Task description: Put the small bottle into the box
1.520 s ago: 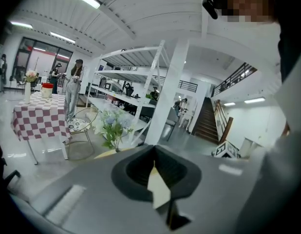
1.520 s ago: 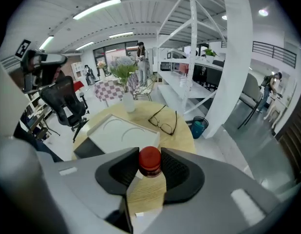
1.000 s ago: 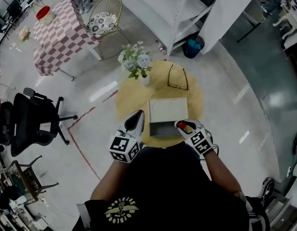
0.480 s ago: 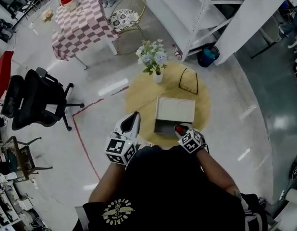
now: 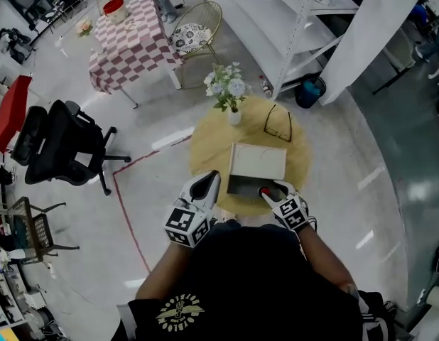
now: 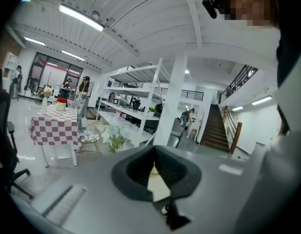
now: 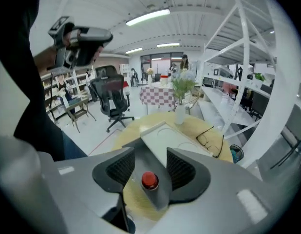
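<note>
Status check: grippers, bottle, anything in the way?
Left gripper shut, empty. Right gripper opening, small red-capped bottle between its fingers, at white box opening. Black-framed glasses, white flower vase behind, clear.

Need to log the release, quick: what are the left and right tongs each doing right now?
Left tongs: closed, nothing between them.
Right tongs: opening, with the small red-capped bottle between the jaws and the pads clear of it.
</note>
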The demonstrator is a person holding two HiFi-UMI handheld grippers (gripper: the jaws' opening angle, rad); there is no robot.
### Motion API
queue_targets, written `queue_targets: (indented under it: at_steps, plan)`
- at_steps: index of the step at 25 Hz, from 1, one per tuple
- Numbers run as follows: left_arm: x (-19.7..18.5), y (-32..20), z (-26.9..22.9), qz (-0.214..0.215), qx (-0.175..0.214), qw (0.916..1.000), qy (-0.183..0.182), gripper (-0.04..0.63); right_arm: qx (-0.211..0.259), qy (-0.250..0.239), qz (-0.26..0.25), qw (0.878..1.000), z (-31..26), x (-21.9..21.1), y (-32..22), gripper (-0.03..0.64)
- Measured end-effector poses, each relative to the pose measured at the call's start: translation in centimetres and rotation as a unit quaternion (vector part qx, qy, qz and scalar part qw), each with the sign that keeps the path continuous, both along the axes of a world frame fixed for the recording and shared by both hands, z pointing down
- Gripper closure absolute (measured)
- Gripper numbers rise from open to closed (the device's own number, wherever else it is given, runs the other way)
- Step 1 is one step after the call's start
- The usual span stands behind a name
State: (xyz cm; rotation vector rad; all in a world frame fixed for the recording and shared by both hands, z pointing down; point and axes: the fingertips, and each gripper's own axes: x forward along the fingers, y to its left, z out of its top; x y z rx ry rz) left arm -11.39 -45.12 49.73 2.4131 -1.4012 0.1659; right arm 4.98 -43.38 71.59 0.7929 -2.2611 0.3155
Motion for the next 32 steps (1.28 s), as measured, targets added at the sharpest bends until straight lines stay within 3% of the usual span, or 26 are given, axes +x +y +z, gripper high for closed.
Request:
queue_targets:
  at_steps: [3, 7, 13, 16, 21, 32]
  plan:
    - [1.4, 0.7, -0.4, 0.006, 0.007, 1.0, 0.003, 0.595, 0.045, -0.062, 0.021, 0.997, -6.2, 0.9, 0.3, 0.414]
    - [3.6, 1.6, -1.9, 0.015, 0.027, 0.9995, 0.011, 0.595, 0.144, -0.135, 0.068, 0.978, -15.7, 3.5, 1.1, 0.609]
    - [7.2, 3.9, -3.1, 0.034, 0.045, 0.9984, 0.009, 0.595, 0.217, -0.21, 0.13, 0.944, -23.7, 7.2, 3.4, 0.611]
    - [8.3, 5.3, -2.8, 0.039, 0.042, 0.9984, 0.001, 0.595, 0.218, -0.22, 0.156, 0.938, -24.5, 9.1, 4.8, 0.611]
    - [8.6, 8.5, -2.9, 0.035, 0.041, 0.9985, -0.011, 0.595, 0.206, -0.214, 0.171, 0.939, -23.4, 10.8, 7.6, 0.611]
    - [5.1, 11.5, -2.7, 0.006, 0.033, 0.9986, -0.04, 0.595, 0.184, -0.227, 0.168, 0.941, -21.9, 9.3, 8.6, 0.611]
